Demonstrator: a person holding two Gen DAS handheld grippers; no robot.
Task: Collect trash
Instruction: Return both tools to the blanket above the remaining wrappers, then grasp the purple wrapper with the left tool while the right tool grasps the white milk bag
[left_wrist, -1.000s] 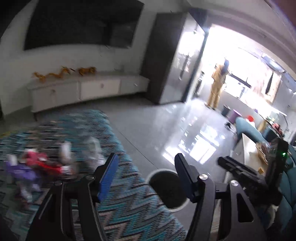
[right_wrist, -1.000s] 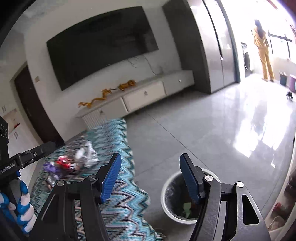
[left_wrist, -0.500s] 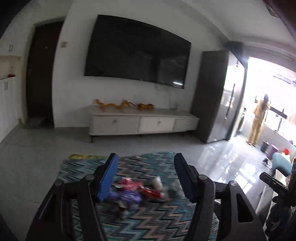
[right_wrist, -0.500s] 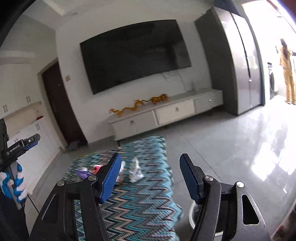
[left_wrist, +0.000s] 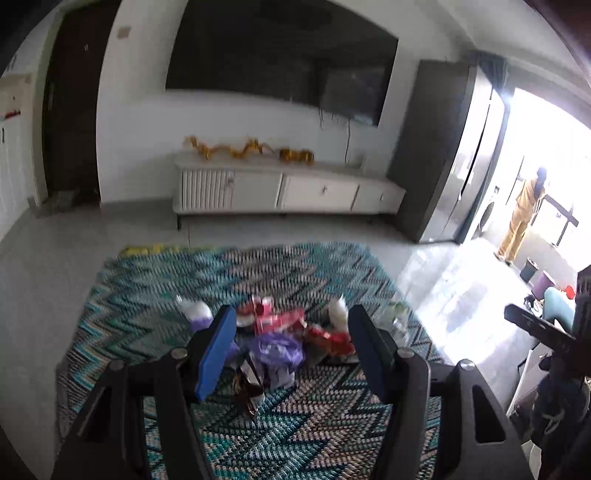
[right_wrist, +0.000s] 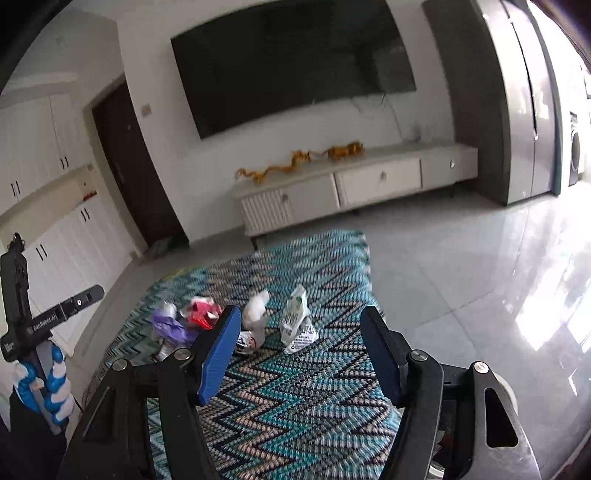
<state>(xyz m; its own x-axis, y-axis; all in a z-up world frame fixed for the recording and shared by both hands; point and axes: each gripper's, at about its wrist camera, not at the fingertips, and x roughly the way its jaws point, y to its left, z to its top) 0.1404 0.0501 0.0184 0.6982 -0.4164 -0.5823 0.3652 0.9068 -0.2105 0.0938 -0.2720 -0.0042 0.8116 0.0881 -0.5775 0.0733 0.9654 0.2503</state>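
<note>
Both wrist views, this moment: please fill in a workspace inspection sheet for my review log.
Surface: zigzag-patterned rug on a glossy tiled floor.
Job's things: heap of wrappers on the rug, red, purple and white; a white packet lies slightly apart.
Clutter: nothing seen beyond the trash.
Grippers: left gripper open, aimed at the heap, touching nothing; right gripper open, empty.
Cables: wires dangle below the television.
Surroundings: low white cabinet with gold ornaments; dark door; a person stands by the bright window.
</note>
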